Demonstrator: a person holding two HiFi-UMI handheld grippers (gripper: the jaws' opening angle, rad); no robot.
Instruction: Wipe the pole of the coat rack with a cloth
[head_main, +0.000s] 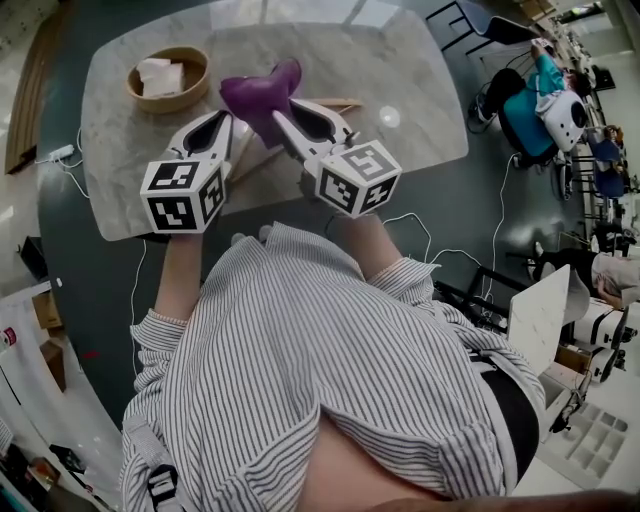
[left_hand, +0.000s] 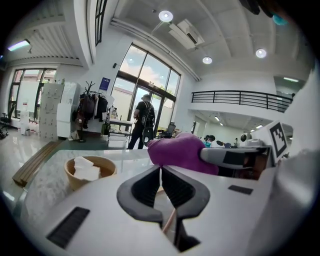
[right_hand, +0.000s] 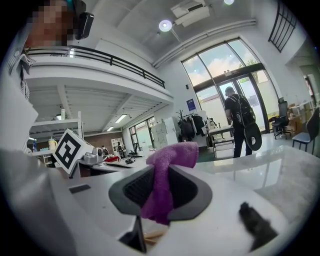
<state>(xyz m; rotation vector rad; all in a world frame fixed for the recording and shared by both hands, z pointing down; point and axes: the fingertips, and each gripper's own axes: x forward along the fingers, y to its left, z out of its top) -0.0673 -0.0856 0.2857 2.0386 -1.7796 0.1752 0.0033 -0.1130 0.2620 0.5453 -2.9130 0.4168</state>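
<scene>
Two grippers over marble table (head_main: 420, 70): right gripper (head_main: 287, 113) clamped on purple cloth (head_main: 260, 93), bunched end protruding as wiping pad; left gripper (head_main: 226, 122) jaws together, empty, likely kept free for steadying.

Purple cloth (head_main: 258, 95), grey-marbled table (head_main: 410, 70), striped shirt (head_main: 300, 340), tan bowl (head_main: 201, 82).
</scene>
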